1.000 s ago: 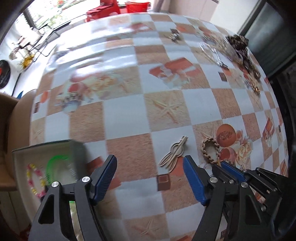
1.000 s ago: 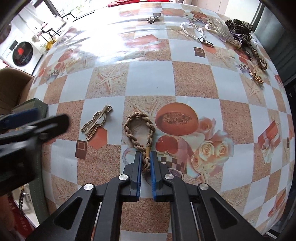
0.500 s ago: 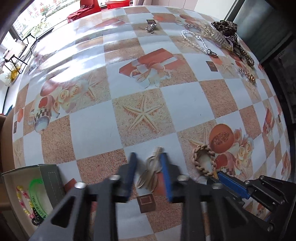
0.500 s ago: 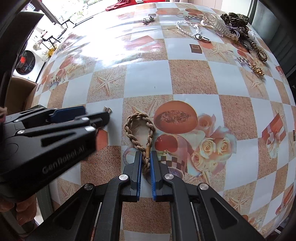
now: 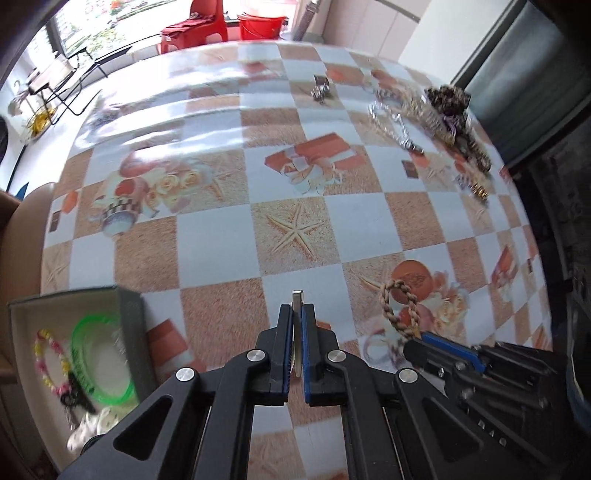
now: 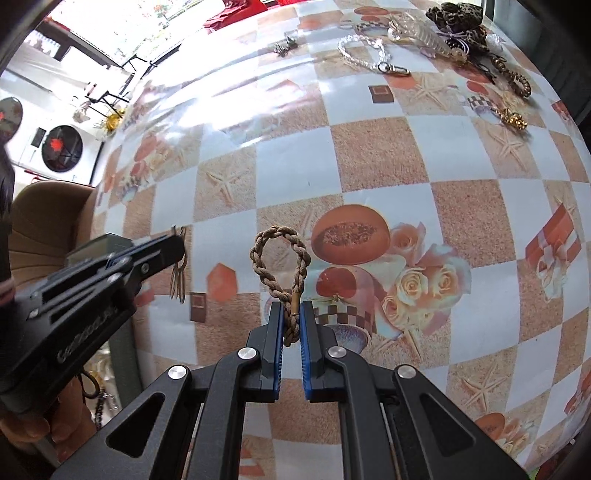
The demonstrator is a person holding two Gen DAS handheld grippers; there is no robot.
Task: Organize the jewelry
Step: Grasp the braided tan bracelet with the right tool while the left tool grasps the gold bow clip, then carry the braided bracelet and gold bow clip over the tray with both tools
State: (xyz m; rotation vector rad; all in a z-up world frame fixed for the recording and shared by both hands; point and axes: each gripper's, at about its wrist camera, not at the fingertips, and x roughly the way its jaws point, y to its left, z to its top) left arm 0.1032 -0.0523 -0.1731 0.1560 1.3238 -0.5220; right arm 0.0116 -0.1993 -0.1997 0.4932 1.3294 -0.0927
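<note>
My left gripper (image 5: 296,314) is closing the last bit, and its pads press on a gold metal hair clip (image 5: 297,296). Only the clip's tip shows past the fingertips. In the right wrist view that left gripper (image 6: 173,245) comes in from the left, with the hair clip (image 6: 179,275) dangling off the tablecloth. My right gripper (image 6: 291,317) is shut on the clasp end of a brown braided bracelet (image 6: 279,254), whose loop sticks out ahead of it. The left wrist view shows the bracelet (image 5: 400,310) and right gripper (image 5: 424,338) just to the right.
A grey-green box (image 5: 129,325) at the table's near left edge holds a green bangle (image 5: 99,354) and a pink-yellow bead bracelet (image 5: 48,354). More jewelry lies far right: a silver chain (image 6: 369,55), a leopard scrunchie (image 6: 461,18), a gold charm (image 6: 513,118). A brown chair (image 6: 48,218) stands left.
My left gripper swung right over the hair clip, shut on it and raised it off the cloth. My right gripper kept its hold on the braided bracelet and rose a little.
</note>
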